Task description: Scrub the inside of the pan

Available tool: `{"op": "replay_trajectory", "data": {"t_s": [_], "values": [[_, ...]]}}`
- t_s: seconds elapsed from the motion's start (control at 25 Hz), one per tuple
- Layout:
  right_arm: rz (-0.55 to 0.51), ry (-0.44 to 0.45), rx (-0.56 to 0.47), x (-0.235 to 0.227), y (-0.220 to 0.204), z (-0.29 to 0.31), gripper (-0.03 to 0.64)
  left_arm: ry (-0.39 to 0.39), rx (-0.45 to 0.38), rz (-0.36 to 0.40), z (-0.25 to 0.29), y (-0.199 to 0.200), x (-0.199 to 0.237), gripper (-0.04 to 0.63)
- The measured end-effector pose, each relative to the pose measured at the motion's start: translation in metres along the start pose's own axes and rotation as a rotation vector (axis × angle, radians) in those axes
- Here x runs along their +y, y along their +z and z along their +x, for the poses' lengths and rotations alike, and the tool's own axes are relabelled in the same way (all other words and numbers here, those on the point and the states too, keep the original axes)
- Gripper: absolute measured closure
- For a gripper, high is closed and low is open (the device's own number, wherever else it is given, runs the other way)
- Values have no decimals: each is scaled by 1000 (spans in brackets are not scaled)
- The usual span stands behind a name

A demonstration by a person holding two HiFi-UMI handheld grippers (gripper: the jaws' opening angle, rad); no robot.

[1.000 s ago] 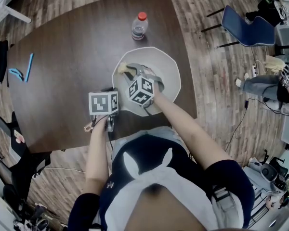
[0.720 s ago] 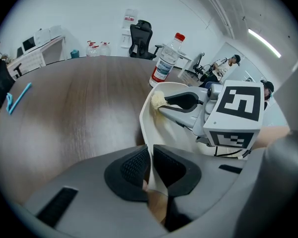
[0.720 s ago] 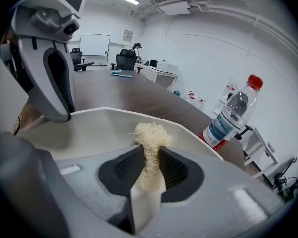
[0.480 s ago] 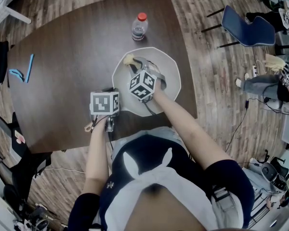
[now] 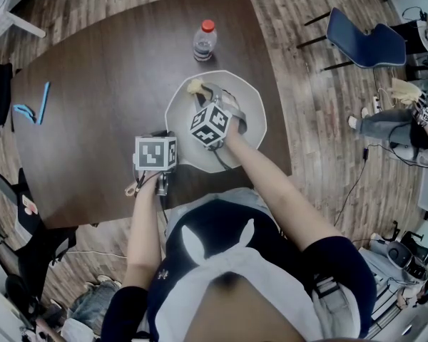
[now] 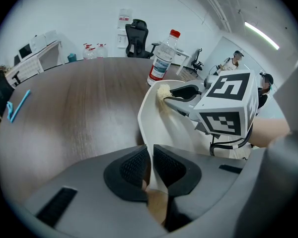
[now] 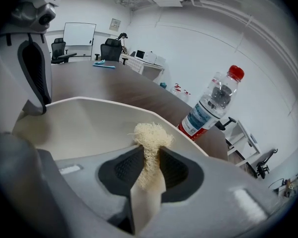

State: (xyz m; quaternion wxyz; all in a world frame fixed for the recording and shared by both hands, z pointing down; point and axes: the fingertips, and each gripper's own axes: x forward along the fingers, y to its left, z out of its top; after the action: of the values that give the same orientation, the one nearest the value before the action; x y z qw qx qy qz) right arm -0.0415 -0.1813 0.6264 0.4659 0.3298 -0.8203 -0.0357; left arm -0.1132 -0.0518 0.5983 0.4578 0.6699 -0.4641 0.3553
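Left gripper (image 6: pixel 150 152) sits nearest the person, at about 7 o'clock of the pan (image 5: pixel 251 109), its jaws pinched onto the thin white rim, which stands upright between the pads. Right gripper (image 7: pixel 150 158) reaches over the pan's middle, its jaws clamped on a pale fibrous scrubber (image 7: pixel 151 135) whose tuft sticks out past the fingertips. In the head view the tuft lies against the pan's inner wall at about 11 o'clock. The pan rests on the dark wooden table (image 5: pixel 100 98) close to its near edge. A clear bottle (image 5: pixel 205 40) with a red cap stands upright just beyond the pan at 12 o'clock. Blue tools (image 5: pixel 41 100) lie well apart at 9 o'clock.
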Motion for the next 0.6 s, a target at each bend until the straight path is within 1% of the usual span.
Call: {"op": "replay_trajectory", "data": {"t_s": [0.28,0.6], "values": [[36,-68,78,-23,-20,-1,524,2,-1,2,2,1,1,558],[57,-128,159,-37,-39,-4,525,2,-6,1,3,-2,2,558]]}}
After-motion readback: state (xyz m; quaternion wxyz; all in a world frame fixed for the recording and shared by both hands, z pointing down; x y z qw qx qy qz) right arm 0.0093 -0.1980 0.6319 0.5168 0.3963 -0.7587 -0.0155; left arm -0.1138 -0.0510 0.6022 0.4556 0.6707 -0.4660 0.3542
